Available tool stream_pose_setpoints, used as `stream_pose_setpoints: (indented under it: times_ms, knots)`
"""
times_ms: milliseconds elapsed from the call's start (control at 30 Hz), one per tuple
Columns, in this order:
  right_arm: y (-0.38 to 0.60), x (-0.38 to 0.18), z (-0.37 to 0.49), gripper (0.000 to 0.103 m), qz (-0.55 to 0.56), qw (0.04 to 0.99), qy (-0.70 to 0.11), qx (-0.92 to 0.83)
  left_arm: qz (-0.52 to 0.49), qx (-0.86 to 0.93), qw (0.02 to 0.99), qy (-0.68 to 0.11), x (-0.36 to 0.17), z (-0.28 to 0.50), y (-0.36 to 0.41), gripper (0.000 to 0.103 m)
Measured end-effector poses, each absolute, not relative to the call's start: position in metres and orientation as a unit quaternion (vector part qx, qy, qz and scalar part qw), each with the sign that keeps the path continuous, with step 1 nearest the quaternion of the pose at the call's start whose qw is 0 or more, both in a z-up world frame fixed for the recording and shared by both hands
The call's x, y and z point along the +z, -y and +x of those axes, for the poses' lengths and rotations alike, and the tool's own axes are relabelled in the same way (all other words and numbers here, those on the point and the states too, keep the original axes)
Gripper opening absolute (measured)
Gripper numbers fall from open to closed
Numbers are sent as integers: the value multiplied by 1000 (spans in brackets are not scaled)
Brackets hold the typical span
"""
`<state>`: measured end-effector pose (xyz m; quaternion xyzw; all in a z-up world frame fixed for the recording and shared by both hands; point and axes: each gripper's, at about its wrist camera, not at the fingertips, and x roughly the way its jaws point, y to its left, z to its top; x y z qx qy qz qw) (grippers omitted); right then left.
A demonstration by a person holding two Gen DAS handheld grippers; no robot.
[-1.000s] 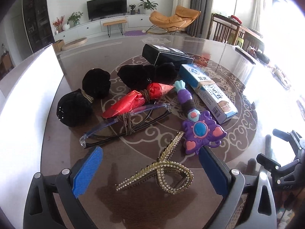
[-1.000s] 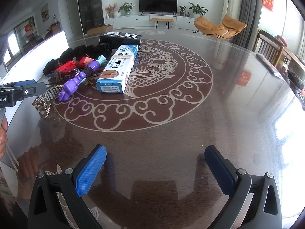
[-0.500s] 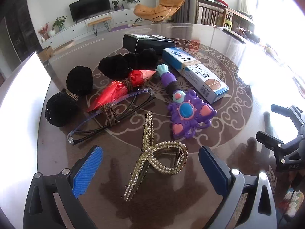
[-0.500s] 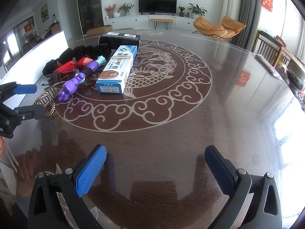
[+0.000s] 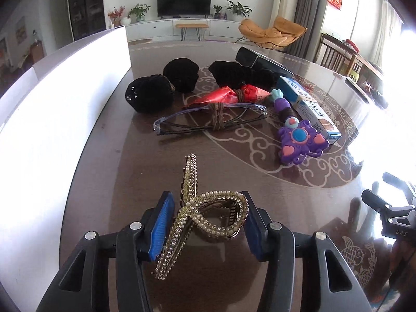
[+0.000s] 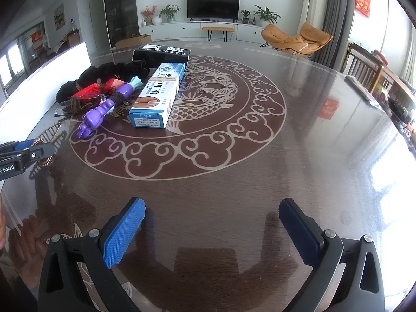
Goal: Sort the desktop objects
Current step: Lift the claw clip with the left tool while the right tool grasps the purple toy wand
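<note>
My left gripper (image 5: pixel 208 223) is shut on a gold pearl hair claw (image 5: pixel 208 215), its blue pads pressing both sides of the loop, low over the table. Beyond it lie clear glasses tied with brown cord (image 5: pixel 210 117), a red wrapped item (image 5: pixel 226 96), black hair pieces (image 5: pixel 150 96), a purple toy wand (image 5: pixel 299 137), a blue-white box (image 5: pixel 309 109) and a black box (image 5: pixel 260 59). My right gripper (image 6: pixel 212 228) is open and empty over bare table, right of the pile. The blue-white box (image 6: pixel 158 96) and the wand (image 6: pixel 104 109) show at its upper left.
The round brown table (image 6: pixel 234 156) has a glossy dragon pattern. A white panel (image 5: pixel 52 104) borders its left side. The left gripper shows at the right wrist view's left edge (image 6: pixel 18 156). Chairs stand at the far right.
My left gripper moved forward over the hair claw and closed on it. The right gripper has stayed still and open.
</note>
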<state>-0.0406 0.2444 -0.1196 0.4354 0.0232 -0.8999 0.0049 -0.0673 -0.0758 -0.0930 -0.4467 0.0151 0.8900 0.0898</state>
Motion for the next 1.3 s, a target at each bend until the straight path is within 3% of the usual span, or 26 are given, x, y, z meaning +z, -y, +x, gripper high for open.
stream_pose_setpoints:
  times_ms: [400, 633, 767, 867, 1000, 1233, 1267, 1300]
  knots:
    - [-238, -114, -42, 103, 428, 34, -17, -903, -427, 900, 86, -16, -97, -67, 86, 52]
    - [-144, -57, -97, 103, 393, 177, -30, -902, -427, 900, 87, -12, -97, -65, 87, 52]
    - [-113, -78, -154, 77, 449, 186, -46, -873, -426, 900, 88, -10, -97, -65, 86, 52]
    - [-109, -103, -173, 72, 485, 166, -47, -857, -426, 900, 89, -8, -96, -65, 87, 52]
    - [-116, -110, -163, 41, 482, 162, -43, -860, -425, 900, 92, -2, -96, -64, 89, 52]
    - [-150, -108, -105, 41, 499, 184, -51, -845, -425, 901, 93, 0, -96, -64, 90, 52]
    - [-152, -108, -101, 46, 505, 183, -54, -842, -425, 901, 93, -2, -96, -64, 89, 52]
    - [-156, -108, -99, 58, 509, 181, -59, -839, -425, 900, 93, -5, -96, -64, 88, 53]
